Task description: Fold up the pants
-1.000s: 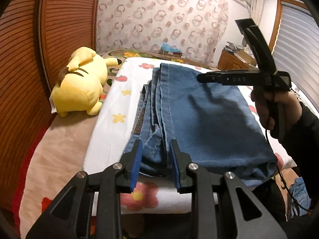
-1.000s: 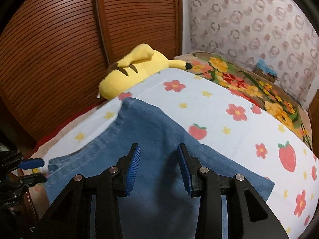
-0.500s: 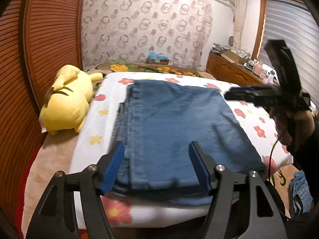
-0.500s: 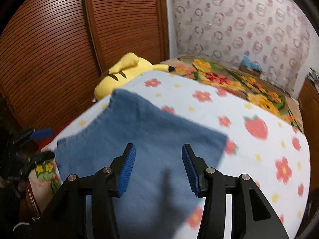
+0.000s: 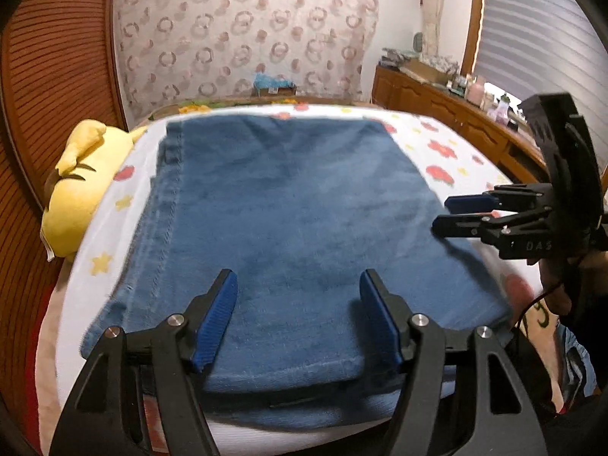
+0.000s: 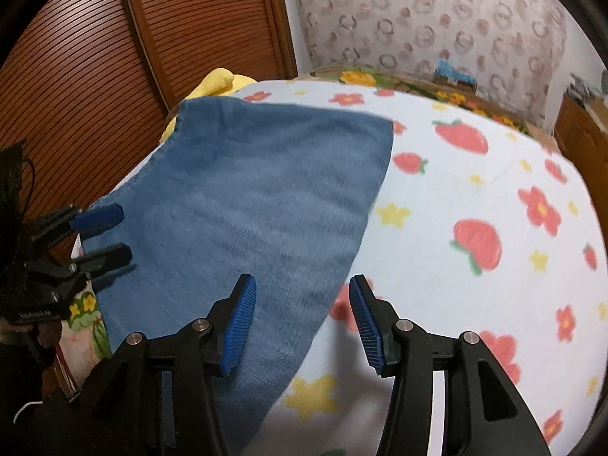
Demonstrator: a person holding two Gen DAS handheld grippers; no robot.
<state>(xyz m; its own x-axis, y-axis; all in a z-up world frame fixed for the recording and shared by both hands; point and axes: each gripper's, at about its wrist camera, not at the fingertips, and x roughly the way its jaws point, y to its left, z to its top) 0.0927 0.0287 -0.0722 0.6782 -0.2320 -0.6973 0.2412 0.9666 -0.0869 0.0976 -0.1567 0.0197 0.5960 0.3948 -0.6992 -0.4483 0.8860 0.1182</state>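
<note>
One yellow plush toy (image 5: 74,190) lay at the left edge of the bed (image 5: 448,159). One pair of blue pants (image 5: 288,228) lay folded flat on the bed's flower-print sheet. The left gripper (image 5: 298,319) hung over the near hem, jaws wide apart, empty. The right gripper (image 6: 302,321), marked "DAS", was likewise open and empty.

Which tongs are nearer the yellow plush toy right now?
Left. The left tongs hover over the jeans' near end, on the yellow plush toy's side; the right tongs sit at the jeans' opposite edge.
</note>
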